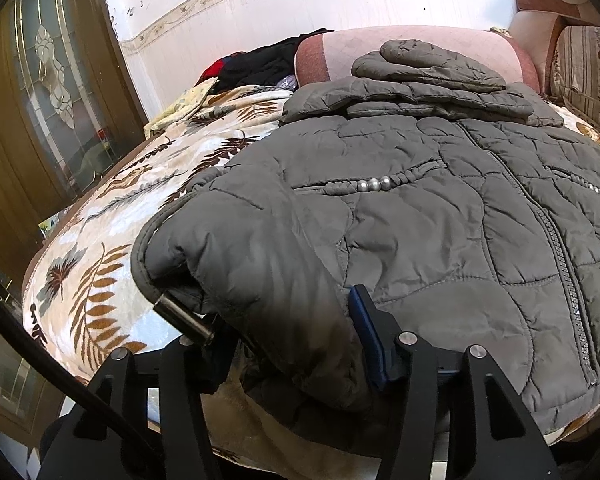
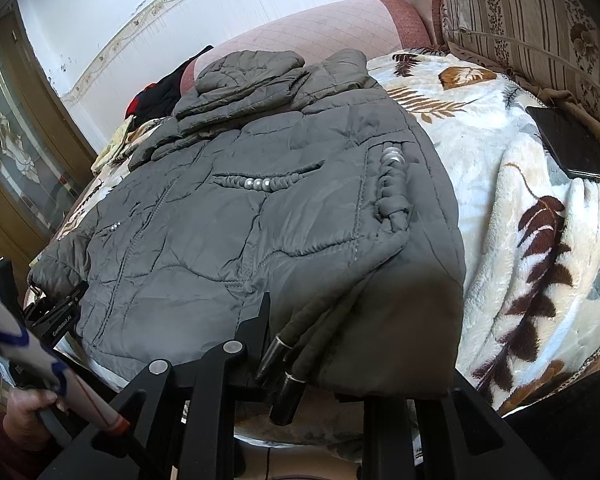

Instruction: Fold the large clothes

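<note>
Evidently both grippers are gripping the near hem of the grey quilted puffer jacket (image 2: 260,216), which is lying front-up, zipped, across the leaf-patterned fleece blanket (image 2: 512,184) on the bed, its sleeves and hood already folded in at the far end. The left gripper (image 1: 276,344) is pinching the hem's left corner, fingers clenched on bunched padding; the right gripper (image 2: 340,344) is clamping the right corner, where two drawstring toggles (image 2: 284,372) are dangling between its fingers. Slippery, puffy fabric is the likely risk: if one corner is slipping out during a lift toward the collar, the fold would be landing crooked. The toggles could also be snagging in the right gripper's linkage. A dark phone (image 2: 568,144) is sitting near the blanket's edge, well apart from the jacket. Both grippers are pointing forward and low, roughly level at the bed's near edge.
</note>
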Demonstrator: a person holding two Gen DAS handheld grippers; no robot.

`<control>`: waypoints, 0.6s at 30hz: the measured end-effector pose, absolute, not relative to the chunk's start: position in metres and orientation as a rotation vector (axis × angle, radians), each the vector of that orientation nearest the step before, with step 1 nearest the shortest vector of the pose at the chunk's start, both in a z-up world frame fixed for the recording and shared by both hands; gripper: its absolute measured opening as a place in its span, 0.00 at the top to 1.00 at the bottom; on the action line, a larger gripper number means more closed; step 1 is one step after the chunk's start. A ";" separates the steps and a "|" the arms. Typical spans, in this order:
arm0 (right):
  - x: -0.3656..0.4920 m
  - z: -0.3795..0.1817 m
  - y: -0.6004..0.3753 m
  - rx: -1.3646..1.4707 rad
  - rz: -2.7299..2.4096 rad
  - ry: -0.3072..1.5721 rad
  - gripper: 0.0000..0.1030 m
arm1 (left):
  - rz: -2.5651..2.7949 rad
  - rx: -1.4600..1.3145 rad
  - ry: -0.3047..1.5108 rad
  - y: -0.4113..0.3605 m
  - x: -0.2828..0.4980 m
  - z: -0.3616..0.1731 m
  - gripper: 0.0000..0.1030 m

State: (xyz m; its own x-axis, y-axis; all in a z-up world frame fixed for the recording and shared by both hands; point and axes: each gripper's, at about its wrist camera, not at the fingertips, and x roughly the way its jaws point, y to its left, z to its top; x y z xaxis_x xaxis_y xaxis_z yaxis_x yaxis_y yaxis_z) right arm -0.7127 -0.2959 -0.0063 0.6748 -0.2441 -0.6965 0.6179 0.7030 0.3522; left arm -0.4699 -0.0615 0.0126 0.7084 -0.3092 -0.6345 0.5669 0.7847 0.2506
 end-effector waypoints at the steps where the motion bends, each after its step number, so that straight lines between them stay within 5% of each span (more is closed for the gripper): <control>1: -0.712 -0.006 -0.296 0.617 -0.522 0.666 0.76 | -0.505 0.455 0.609 -0.062 -0.470 0.013 0.48; 8: -0.711 -0.008 -0.296 0.620 -0.526 0.672 0.73 | -0.508 0.454 0.606 -0.063 -0.470 0.013 0.51; 18: -0.718 0.002 -0.296 0.615 -0.503 0.619 0.83 | -0.543 0.417 0.587 -0.060 -0.474 0.023 0.76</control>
